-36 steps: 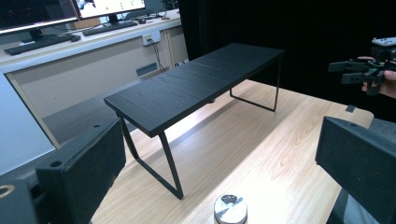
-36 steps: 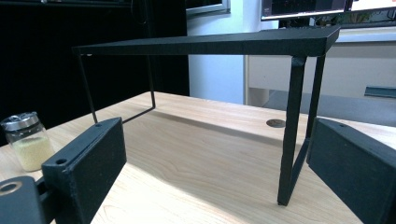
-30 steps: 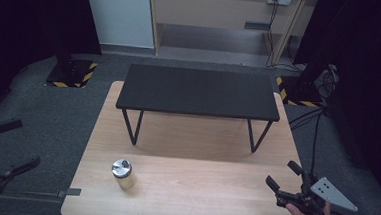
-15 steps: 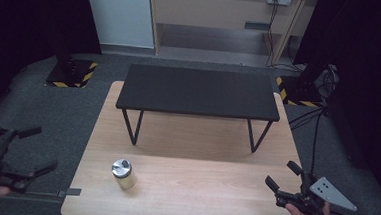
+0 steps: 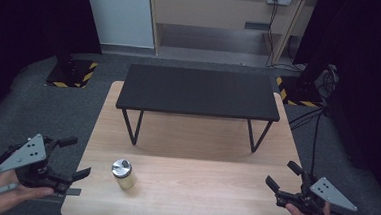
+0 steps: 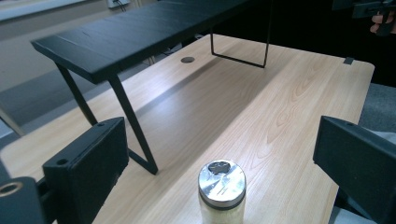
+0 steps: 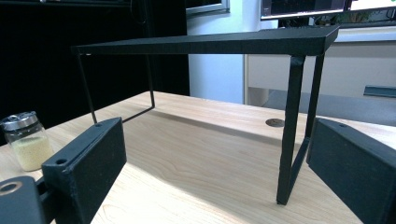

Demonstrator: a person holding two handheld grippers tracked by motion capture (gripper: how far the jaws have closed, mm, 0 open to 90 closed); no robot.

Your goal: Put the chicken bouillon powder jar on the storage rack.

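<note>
Table [image 5: 198, 188] of light wood stands in the high view, and a black shelf [image 5: 199, 92] on thin legs is on its far half. The jar [image 5: 123, 174] with a metal lid stands upright on the near left part of the table, in front of the shelf. It is at the same place as in both earlier pictures. The left gripper [image 5: 73, 157] has moved: one second ago it was at the far left edge of the picture, and now it is just beside the left edge of the table, with its jaws wide open and pointing toward the jar. It is near the jar but not touching it. A hand [image 5: 7, 196] holds it from below. The right gripper [image 5: 283, 176] is at the near right corner of the table, jaws open, and it is where it was before.

From the left gripper view, the jar [image 6: 222, 191] stands low in the middle, between the two open jaws but farther off, and nothing touches it. The shelf [image 6: 140, 32] goes across the upper part, and the table [image 6: 280, 107] lies under it.

From the right gripper view, the jaws are apart with nothing between them. The shelf [image 7: 210, 44] is ahead, with one leg close by. The jar [image 7: 27, 140] is far at the left, and yellowish content shows through its glass. It is well apart from this gripper.
</note>
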